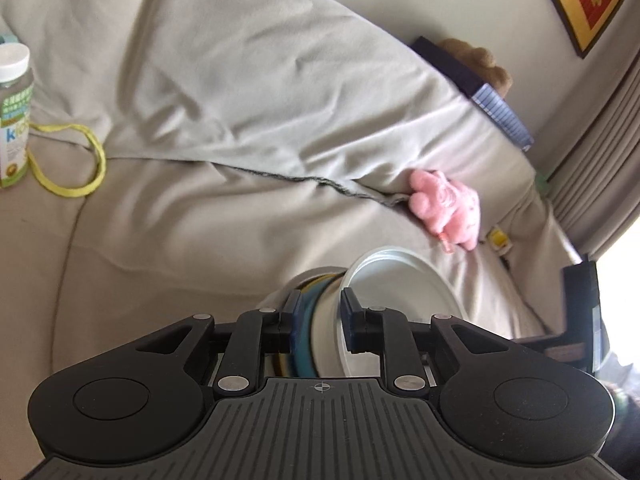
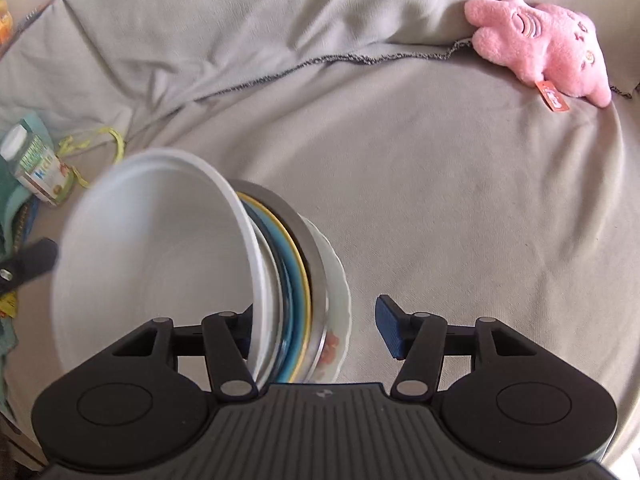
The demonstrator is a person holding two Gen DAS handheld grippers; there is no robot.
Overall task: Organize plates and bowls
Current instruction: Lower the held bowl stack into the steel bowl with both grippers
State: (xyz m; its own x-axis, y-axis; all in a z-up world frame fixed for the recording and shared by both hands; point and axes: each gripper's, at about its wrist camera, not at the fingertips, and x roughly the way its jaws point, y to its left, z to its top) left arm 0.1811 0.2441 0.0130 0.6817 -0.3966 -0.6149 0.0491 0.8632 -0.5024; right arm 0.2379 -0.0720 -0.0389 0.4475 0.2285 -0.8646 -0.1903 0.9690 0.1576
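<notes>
White bowl point(image 2: 160, 256) and stack point(image 2: 304, 280) stand on edge, clamped by left gripper point(image 1: 320, 316); right gripper point(image 2: 316, 328) straddles them, wide.

The white-capped bottle point(image 2: 36, 168) has "kids" on its label; other print is illegible.

Soft daylight, blown-out window glare at right edge, fisheye bending at edges, slight motion blur

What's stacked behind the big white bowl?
Behind the white bowl sit a blue plate with a yellow rim, a metal dish, then a white plate with a floral print. Anything between them is hidden; only the edges show.
</notes>
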